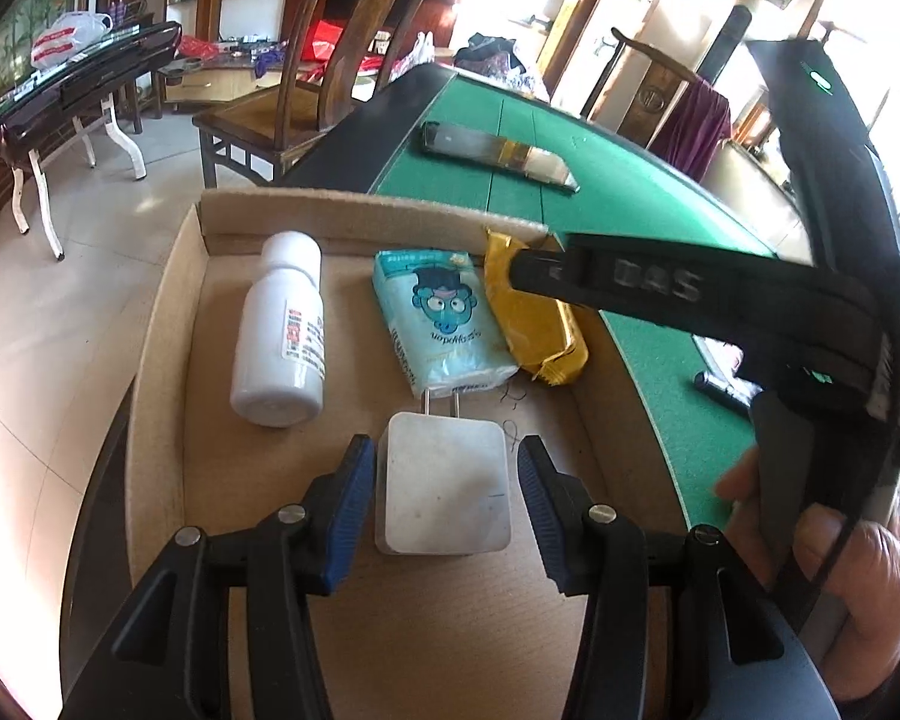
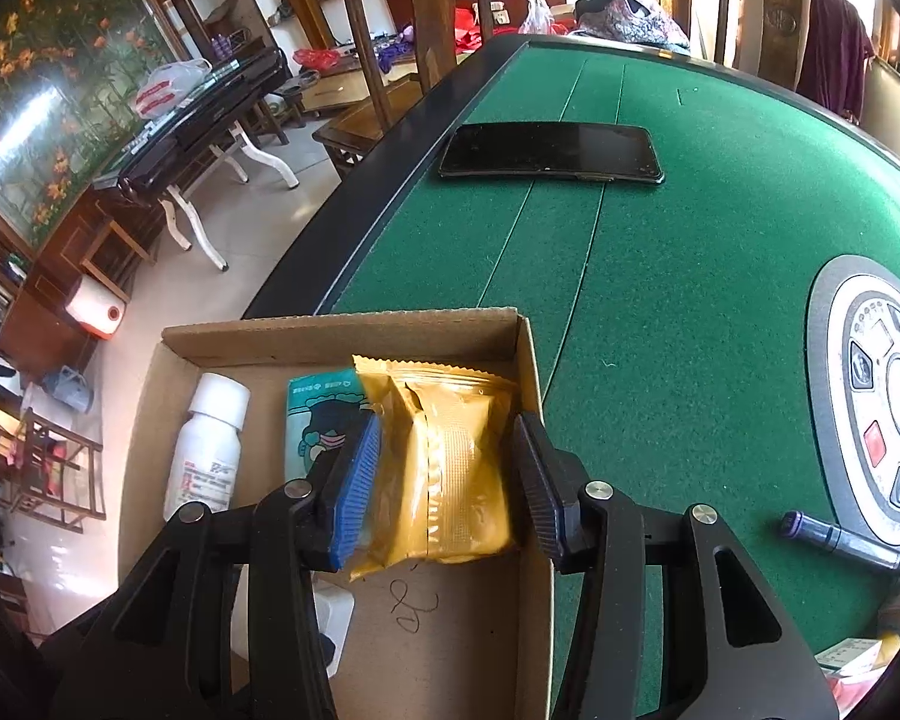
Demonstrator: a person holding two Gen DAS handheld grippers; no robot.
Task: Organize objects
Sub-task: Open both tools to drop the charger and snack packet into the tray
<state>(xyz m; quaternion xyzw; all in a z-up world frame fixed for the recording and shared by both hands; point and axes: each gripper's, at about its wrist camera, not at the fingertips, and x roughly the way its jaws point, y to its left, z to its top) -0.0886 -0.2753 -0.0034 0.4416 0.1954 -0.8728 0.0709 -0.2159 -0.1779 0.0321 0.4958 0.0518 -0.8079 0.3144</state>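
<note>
box [image 1: 168, 324]: open cardboard tray at near-left corner of green surface [image 1: 642, 354]; low walls, flap upright along far side
box contents, left to right: white bottle [image 1: 279, 330], tissue pack [image 1: 444, 324], yellow snack packet [image 1: 534, 318] in a row across the far half; white charger [image 1: 441, 486] nearer, in front of tissue pack
white bottle: lying down, long axis near-to-far, cap toward far wall, label facing right
tissue pack: flat, blue cartoon face up, long axis near-to-far, slightly slanted; right edge touching snack packet
yellow snack packet: against right wall of box, long axis near-to-far, crimped ends at far and near
white charger: flat on box floor, two prongs pointing away toward tissue pack, tips just at its near edge
left hand-held gripper [image 1: 441, 492]: open, blue pads either side of charger, small gaps both sides, no contact seen
right hand-held gripper [image 2: 450, 480]: straddling snack packet; left pad against packet's edge, right pad at box wall, slightly off the packet; cannot tell if gripping
person's hand [image 1: 840, 564]: on right gripper handle, far right in left wrist view
outside box: black phone [image 2: 549, 150] flat on surface beyond box, long axis left-right; dark pen [image 2: 840, 540] at right near round control panel [image 2: 870, 396]
surroundings: wooden chair [image 1: 330, 72] past surface edge
</note>
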